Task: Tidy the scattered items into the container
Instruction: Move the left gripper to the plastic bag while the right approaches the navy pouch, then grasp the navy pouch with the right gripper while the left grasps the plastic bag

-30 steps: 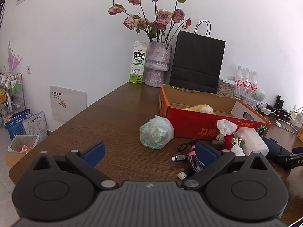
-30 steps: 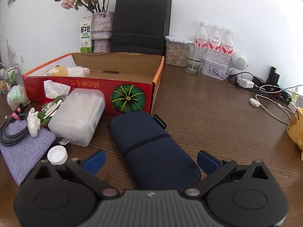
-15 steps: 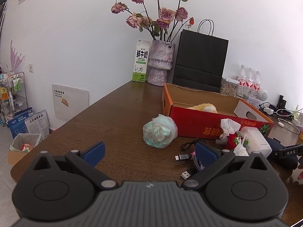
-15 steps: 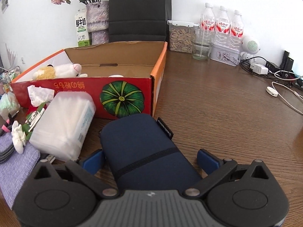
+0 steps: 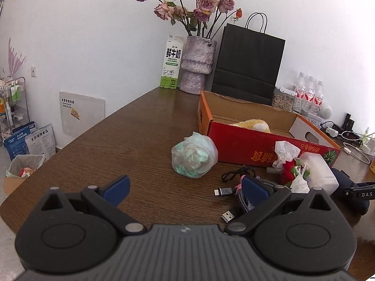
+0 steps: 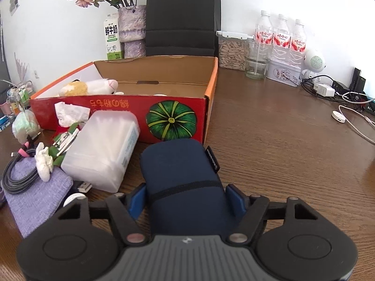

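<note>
We see the right gripper (image 6: 187, 199) closing its jaws on the navy pouch (image 6: 185, 178); both blue pads already lie against the pouch's sides. The pouch lies on the table (image 6: 281, 145), its far end just before the front right corner of the box (image 6: 117, 110). The box is open at the top and a plush toy (image 6: 91, 86) lies inside by its left wall. To the left of the pouch, a white plastic case (image 6: 103, 152) leans at the box's front wall, with a crumpled tissue (image 6: 70, 113) beside it, and a coiled cable (image 6: 18, 173) rests on a purple cloth (image 6: 39, 201).

Our left gripper (image 5: 185, 189) hovers over the table's near edge, jaws wide apart with nothing between them. Beyond it a bagged bundle (image 5: 193, 158) sits just beside the box's near left corner, and a cable plug (image 5: 222, 191) lies near the right finger (image 5: 255, 190).
</note>
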The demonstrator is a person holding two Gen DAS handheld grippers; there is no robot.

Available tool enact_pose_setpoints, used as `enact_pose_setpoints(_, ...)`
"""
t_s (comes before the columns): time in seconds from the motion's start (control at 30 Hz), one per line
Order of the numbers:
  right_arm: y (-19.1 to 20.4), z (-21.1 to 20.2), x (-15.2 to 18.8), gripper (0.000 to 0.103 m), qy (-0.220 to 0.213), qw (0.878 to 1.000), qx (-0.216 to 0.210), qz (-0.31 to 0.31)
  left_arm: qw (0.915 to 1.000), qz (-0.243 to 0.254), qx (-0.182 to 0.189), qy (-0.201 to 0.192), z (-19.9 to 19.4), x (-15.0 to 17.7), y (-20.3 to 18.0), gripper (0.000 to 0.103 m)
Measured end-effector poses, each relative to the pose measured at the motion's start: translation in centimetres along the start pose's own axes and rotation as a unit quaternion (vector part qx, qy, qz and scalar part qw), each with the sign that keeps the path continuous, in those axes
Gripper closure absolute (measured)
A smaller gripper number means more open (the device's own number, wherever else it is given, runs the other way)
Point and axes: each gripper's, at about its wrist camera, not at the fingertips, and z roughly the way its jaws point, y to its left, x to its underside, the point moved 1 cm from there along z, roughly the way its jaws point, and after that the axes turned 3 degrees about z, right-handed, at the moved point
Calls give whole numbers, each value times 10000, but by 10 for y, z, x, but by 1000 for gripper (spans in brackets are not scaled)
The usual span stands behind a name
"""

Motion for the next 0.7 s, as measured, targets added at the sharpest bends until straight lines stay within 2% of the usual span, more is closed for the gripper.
enact_pose_setpoints(0.43, 4, -20, 13, 38, -294, 9985, -40, 456, 9999, -61, -54, 72, 12, -5, 8, 0)
enact_pose_setpoints(0.7, 4, -39, 10, 38, -762, 9940, 3, 780, 9999, 61, 57, 133, 32, -15, 2, 0)
